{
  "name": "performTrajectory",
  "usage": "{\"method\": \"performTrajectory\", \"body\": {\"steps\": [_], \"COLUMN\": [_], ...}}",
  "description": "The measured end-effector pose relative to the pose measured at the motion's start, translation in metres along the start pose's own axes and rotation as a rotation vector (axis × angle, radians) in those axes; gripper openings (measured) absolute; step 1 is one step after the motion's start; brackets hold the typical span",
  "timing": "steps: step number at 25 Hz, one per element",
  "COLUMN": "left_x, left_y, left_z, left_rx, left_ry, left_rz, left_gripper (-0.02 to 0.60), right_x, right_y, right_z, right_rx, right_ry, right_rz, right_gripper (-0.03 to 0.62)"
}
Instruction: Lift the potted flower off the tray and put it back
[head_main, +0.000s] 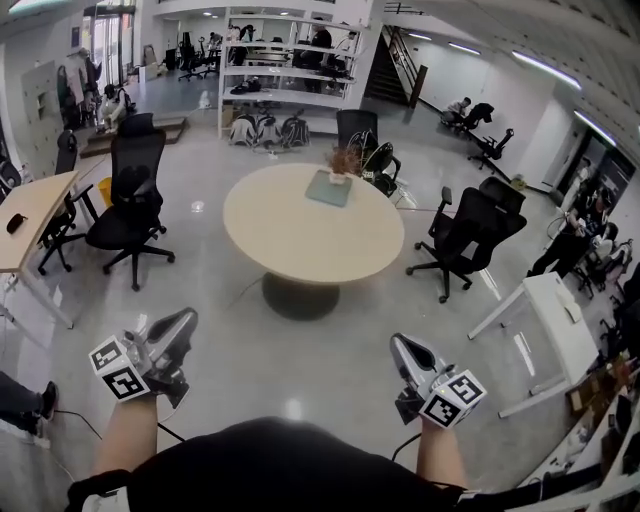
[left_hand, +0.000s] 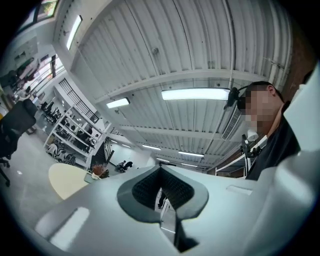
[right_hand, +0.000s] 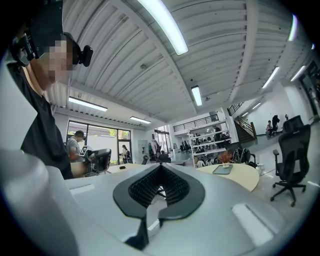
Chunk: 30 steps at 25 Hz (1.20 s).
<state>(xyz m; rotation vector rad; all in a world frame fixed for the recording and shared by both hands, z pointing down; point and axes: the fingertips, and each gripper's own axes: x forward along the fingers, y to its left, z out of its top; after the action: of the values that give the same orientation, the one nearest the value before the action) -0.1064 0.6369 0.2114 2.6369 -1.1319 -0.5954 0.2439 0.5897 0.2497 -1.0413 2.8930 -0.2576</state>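
Note:
The potted flower (head_main: 347, 160), a small pot of reddish-brown dried stems, stands at the far edge of the round beige table (head_main: 300, 240), at the far corner of the flat grey-green tray (head_main: 329, 188). Whether the pot rests on the tray I cannot tell. Both grippers are well short of the table, over the floor. My left gripper (head_main: 188, 318) and my right gripper (head_main: 397, 342) are shut with nothing in them. The left gripper view shows its jaws (left_hand: 161, 170) meeting, with the flower (left_hand: 100, 171) small and far off. In the right gripper view the jaws (right_hand: 160, 167) also meet, and the tray (right_hand: 222, 170) lies distant.
Black office chairs stand left (head_main: 135, 195), right (head_main: 470, 235) and behind the table (head_main: 358, 130). A wooden desk (head_main: 30, 215) is at the left, a white table (head_main: 555, 325) at the right, shelving (head_main: 290, 70) at the back. Grey floor lies between me and the table.

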Motion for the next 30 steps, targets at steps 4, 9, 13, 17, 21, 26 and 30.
{"method": "performTrajectory", "body": {"steps": [4,9,13,17,21,26,30], "left_x": [0.045,0.075,0.084,0.087,0.095,0.099,0.098], "left_y": [-0.007,0.010,0.037,0.089,0.157,0.236,0.287], "left_z": [-0.014,-0.025,-0.024,-0.012,0.007,0.041,0.057], "left_rx": [-0.009,-0.030,-0.048,-0.061,-0.054,-0.044,-0.033], "left_ry": [0.013,0.022,0.020,0.009,0.006,0.031,0.040], "left_rz": [0.013,0.026,0.019,-0.016,-0.066,-0.075,-0.069], "left_gripper": [-0.003,-0.003,-0.003,-0.003,-0.003,-0.003,-0.003], "right_x": [-0.013,-0.006,0.021,0.070,0.135,0.218,0.274], "right_y": [-0.044,-0.080,-0.090,-0.090,-0.094,-0.094,-0.096], "right_z": [0.002,-0.001,-0.002,-0.001,0.007,0.021,0.023], "right_rx": [0.003,0.023,0.028,0.000,-0.009,-0.003,0.000], "right_ry": [0.019,0.026,0.041,0.052,0.040,0.013,0.019], "right_rz": [0.003,0.001,-0.004,-0.032,-0.083,-0.103,-0.111], "right_gripper": [0.015,0.015,0.015,0.015,0.015,0.015,0.015]}}
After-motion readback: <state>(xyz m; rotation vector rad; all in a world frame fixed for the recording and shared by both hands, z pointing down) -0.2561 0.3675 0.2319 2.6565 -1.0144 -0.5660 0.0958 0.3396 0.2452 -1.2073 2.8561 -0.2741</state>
